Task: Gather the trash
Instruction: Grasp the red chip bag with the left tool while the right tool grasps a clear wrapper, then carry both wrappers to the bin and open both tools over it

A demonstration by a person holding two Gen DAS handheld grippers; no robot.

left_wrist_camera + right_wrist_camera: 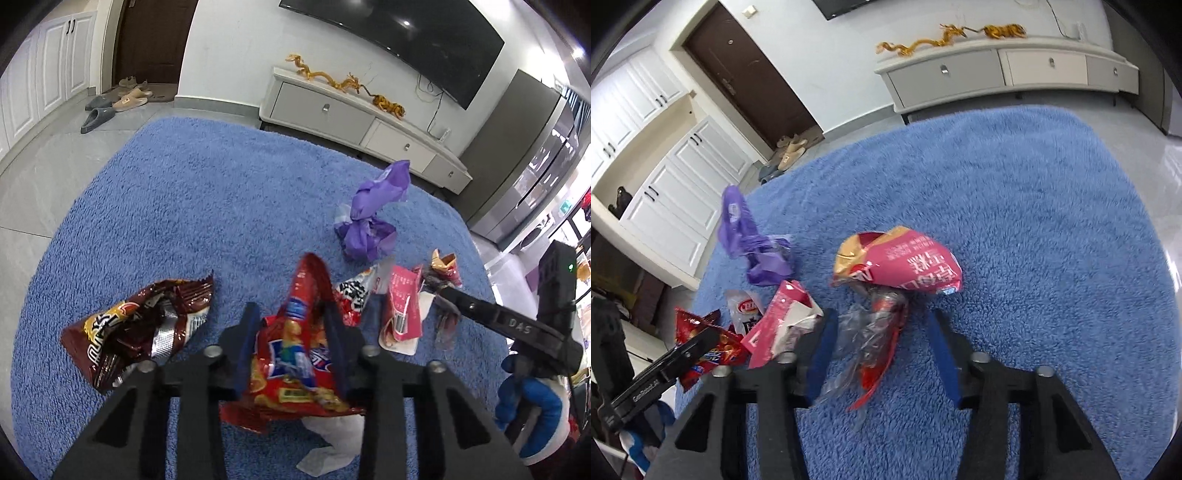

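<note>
Gripping a red snack bag (299, 354), the left gripper (291, 314) has its two fingers clamped on either side of the crumpled foil, the bag's top poking up between them. That is the left wrist view, over a blue carpet (192, 206). Beside the bag to the left lies a brown wrapper (136, 332), torn open and flat on the pile. A white tissue (332, 443) sits just under the red bag. Farther toward the carpet's far edge, a purple plastic bag (373, 214) stands bunched up. To the right, a pink packet (402, 310) lies near the right gripper's body (509, 325), held in a blue-gloved hand (528, 402).

Over to the right wrist view: the right gripper (882, 332) has its fingers spread wide, astride a clear crinkled wrapper with red trim (871, 343) without closing on it. Just beyond lies a pink-and-gold bag (901, 266). The purple bag (753, 240) sits near the carpet's left edge, and the pink packet (779, 325) touches the left finger's outer side.
</note>
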